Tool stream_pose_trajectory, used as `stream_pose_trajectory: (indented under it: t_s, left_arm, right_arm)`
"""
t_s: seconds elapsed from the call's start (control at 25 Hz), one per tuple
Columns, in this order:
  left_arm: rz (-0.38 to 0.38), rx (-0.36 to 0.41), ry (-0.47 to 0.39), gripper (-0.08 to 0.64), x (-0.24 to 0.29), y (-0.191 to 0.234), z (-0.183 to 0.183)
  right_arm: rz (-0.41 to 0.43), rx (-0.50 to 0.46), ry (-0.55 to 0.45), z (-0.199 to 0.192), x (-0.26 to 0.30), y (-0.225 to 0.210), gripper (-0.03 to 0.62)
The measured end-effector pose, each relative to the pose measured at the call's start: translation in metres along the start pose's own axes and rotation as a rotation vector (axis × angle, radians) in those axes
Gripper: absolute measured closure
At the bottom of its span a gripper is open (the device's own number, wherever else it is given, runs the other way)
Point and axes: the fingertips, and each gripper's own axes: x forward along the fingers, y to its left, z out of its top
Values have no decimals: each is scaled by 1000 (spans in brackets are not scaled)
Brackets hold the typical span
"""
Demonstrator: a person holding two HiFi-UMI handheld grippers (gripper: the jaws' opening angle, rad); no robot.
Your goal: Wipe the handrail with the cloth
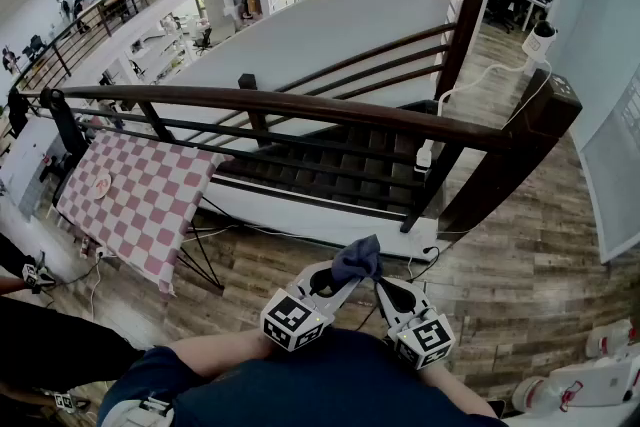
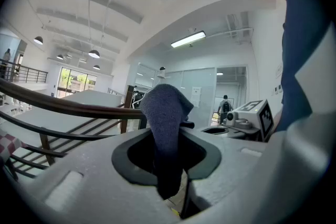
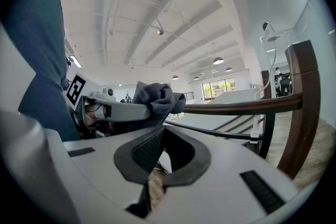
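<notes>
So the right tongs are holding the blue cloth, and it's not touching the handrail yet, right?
No, the left tongs hold the blue cloth; the left gripper view shows it pinched between them. The right tongs are empty. The cloth isn't touching the handrail yet.

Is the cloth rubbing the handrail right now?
No, the dark blue cloth sits pinched in the left tool, held apart from the brown wooden handrail.

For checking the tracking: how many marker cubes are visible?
2: one cube on the left gripper, which holds the cloth; the other cube on the right gripper.
</notes>
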Motion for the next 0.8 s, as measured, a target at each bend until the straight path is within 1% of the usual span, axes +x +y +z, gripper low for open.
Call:
stream_pose_trajectory:
  t_s: [0.44,0.64,0.8]
  left_arm:
    - [15,2,-4,469,9,-7,3]
    - [45,4,0,469,14,-10,1]
    - [86,-5,7,469,19,-11,-9]
  right_arm:
    - [15,0,-7,1,-7,-9,581]
    - [32,22,-25,-1,-12,-17,581]
    - [49,33,-24,-15,-15,-28,581]
